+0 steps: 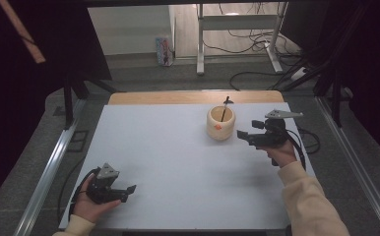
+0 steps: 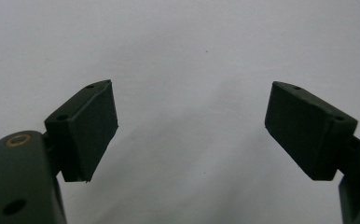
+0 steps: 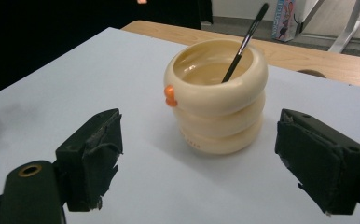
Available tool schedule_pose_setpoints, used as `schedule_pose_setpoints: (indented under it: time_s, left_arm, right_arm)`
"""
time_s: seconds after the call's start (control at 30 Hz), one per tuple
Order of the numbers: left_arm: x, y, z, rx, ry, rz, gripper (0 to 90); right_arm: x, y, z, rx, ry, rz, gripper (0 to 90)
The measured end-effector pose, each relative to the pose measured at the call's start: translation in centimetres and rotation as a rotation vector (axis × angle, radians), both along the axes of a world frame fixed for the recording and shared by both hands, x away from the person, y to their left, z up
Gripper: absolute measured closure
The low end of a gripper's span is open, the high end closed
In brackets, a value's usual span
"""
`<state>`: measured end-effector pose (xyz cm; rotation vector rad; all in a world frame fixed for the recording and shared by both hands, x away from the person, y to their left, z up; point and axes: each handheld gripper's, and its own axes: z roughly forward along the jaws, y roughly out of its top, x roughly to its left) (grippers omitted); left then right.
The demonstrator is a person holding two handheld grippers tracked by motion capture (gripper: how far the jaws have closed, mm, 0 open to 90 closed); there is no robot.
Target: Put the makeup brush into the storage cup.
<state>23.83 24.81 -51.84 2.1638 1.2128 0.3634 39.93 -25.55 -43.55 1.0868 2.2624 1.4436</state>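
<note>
A cream ribbed cup [image 1: 220,124] with a small orange knob on its side stands upright on the white table [image 1: 178,157], toward the back right. A thin black brush [image 1: 224,108] leans inside it. My right gripper [image 1: 243,136] hovers just right of the cup, jaws pointing at it, open with nothing between them. In the right gripper view the cup [image 3: 218,98] and brush [image 3: 243,42] sit a little beyond the open gripper [image 3: 199,165]. My left gripper [image 1: 129,192] rests near the front left edge, open and empty; the left gripper view has its open gripper [image 2: 190,128] over bare table.
A wooden strip [image 1: 193,97] runs along the table's far edge. Metal rails [image 1: 50,167] flank the table. Beyond it are desk legs and cables [image 1: 257,44] on the floor.
</note>
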Motion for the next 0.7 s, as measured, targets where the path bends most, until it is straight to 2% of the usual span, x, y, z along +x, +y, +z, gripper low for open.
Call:
schedule_pose_setpoints:
  time_s: [0.33, 0.7]
  left_arm:
    - [0.0, 0.0, 0.0, 0.002, -0.001, 0.0, 18.0]
    - [-0.1, 0.0, 0.0, 0.002, -0.001, 0.001, 18.0]
  right_arm:
    - [-2.8, -1.3, -0.5, -0.03, -0.011, 0.011, 15.2]
    - [-5.3, -3.2, -1.9, -0.078, 0.021, -0.005, 15.1]
